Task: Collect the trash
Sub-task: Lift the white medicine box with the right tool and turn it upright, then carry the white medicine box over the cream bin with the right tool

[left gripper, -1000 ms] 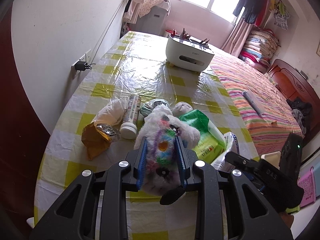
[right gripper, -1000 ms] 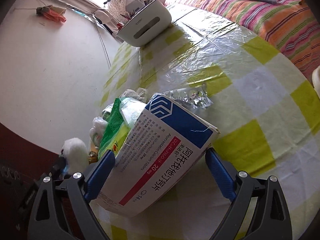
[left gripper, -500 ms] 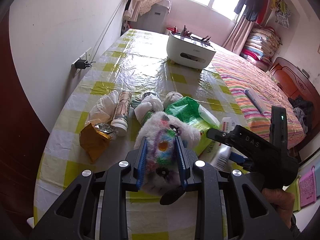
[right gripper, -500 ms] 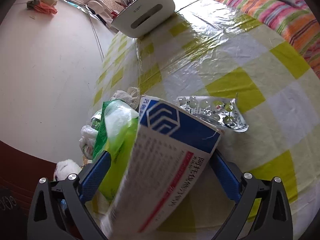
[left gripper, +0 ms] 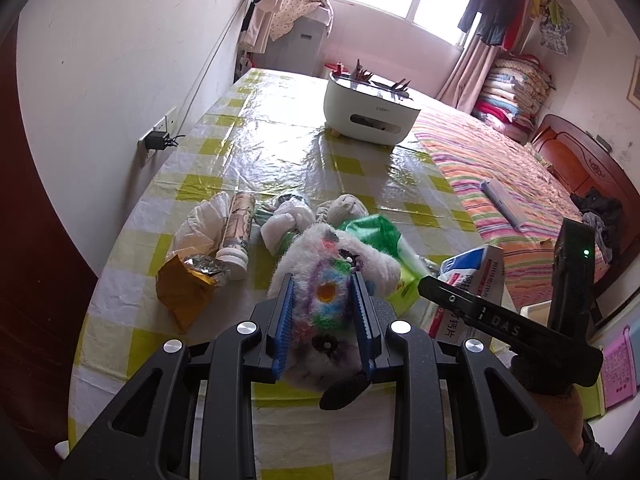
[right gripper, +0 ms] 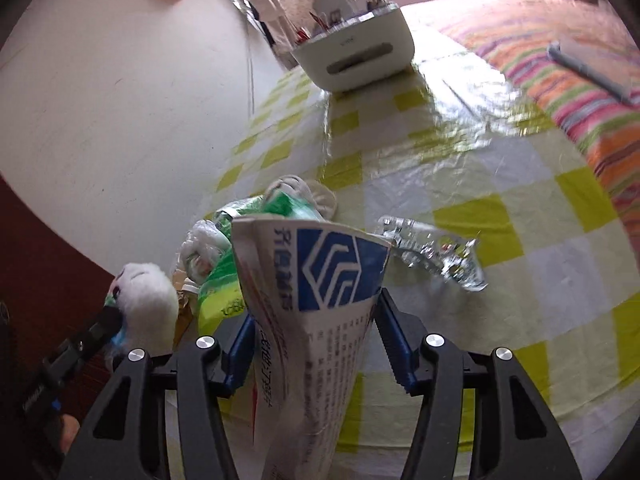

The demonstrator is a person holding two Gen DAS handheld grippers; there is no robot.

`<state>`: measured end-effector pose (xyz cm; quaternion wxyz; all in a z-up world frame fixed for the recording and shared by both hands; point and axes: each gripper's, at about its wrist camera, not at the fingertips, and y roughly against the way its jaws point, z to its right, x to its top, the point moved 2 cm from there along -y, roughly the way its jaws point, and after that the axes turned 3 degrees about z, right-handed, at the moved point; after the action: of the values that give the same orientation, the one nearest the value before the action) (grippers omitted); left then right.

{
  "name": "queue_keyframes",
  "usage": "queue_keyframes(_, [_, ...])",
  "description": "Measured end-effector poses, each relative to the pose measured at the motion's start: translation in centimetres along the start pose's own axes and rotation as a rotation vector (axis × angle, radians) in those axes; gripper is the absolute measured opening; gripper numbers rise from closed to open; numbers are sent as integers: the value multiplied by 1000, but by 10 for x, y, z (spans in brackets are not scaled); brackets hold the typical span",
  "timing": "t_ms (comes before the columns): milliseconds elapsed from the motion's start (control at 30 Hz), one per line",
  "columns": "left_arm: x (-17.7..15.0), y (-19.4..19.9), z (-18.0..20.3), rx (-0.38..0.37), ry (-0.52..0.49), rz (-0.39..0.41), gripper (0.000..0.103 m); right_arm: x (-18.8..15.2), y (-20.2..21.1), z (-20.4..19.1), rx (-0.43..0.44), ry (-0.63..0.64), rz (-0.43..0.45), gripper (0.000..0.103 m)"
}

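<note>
Your right gripper [right gripper: 316, 344] pinches the light, crushable medicine box [right gripper: 316, 304] beside the green packet [right gripper: 224, 288]; hold its stiffer edges. Your left gripper [left gripper: 325, 312] clamps the soft plush toy [left gripper: 332, 276].

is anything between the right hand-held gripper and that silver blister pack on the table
Yes. The right hand-held gripper is shut on a medicine box, which fills its jaws. The blister pack lies beyond, to the box's right.
</note>
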<state>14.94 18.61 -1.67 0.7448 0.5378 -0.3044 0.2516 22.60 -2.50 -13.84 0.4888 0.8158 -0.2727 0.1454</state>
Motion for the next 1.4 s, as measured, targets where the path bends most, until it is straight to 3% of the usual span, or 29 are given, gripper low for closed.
queue_keyframes(267, [0, 4, 18, -40, -30, 45, 27, 0, 49, 2, -55, 168, 154, 54])
queue_keyframes(800, [-11, 5, 68, -56, -133, 80, 27, -1, 107, 37, -117, 185, 290, 49])
queue_keyframes(1400, [-29, 13, 142, -144, -242, 78, 27, -1, 157, 72, -181, 171, 379, 49])
